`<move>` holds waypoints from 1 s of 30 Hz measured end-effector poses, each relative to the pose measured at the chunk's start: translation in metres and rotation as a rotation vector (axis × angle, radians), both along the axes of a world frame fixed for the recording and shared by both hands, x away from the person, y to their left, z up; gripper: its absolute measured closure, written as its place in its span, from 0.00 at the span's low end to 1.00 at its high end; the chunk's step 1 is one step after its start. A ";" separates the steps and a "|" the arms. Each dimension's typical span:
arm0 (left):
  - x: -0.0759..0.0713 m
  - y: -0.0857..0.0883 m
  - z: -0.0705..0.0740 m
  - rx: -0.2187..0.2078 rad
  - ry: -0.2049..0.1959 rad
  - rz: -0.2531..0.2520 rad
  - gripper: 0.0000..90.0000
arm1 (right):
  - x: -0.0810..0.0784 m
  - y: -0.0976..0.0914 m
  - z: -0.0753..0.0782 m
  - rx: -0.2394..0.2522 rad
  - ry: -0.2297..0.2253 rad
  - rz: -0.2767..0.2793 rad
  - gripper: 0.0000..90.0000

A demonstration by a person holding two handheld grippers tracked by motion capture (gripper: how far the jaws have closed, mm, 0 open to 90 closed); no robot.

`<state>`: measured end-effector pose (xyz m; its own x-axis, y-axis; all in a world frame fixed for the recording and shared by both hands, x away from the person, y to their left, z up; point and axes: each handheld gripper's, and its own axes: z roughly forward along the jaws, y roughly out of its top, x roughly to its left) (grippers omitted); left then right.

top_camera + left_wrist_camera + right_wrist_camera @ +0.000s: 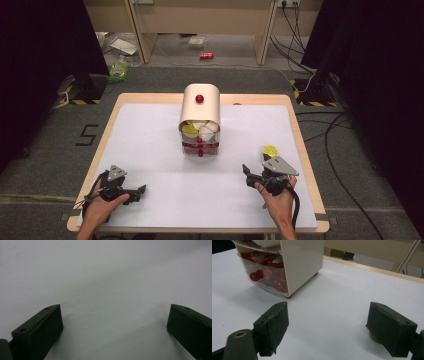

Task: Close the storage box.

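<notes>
High view shows, at the left, the left gripper (141,189) lying low on the white table (150,135) in the person's left hand (100,207), its jaws pointing inward; in the left gripper view the two black jaws stand wide apart with nothing between them, only bare table surface ahead. Farther right and well ahead of both grippers stands the cream cabinet (200,107) with a round top and a red knob (199,98); its clear drawers (200,146) are pulled out, the upper with white and yellow pieces, the lower with red packets. I judge the cabinet light and stiff, the clear plastic smooth and somewhat slippery, so the small red knobs are the best place to take hold. The right gripper (246,171) is released too, jaws apart and empty, with the cabinet ahead to its left. Just beyond it lies a small yellow object (270,149).
</notes>
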<state>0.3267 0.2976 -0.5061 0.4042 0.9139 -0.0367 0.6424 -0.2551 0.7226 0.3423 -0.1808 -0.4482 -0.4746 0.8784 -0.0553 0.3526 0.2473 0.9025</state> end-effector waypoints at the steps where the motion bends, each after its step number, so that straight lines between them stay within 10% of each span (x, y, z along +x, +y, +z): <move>1: 0.000 0.000 0.000 0.000 0.000 0.000 0.00 | -0.001 -0.001 0.000 0.001 0.001 -0.003 0.20; 30: 0.000 0.000 0.000 0.000 0.000 0.000 0.00 | -0.020 -0.022 -0.013 -0.020 0.079 -0.003 0.19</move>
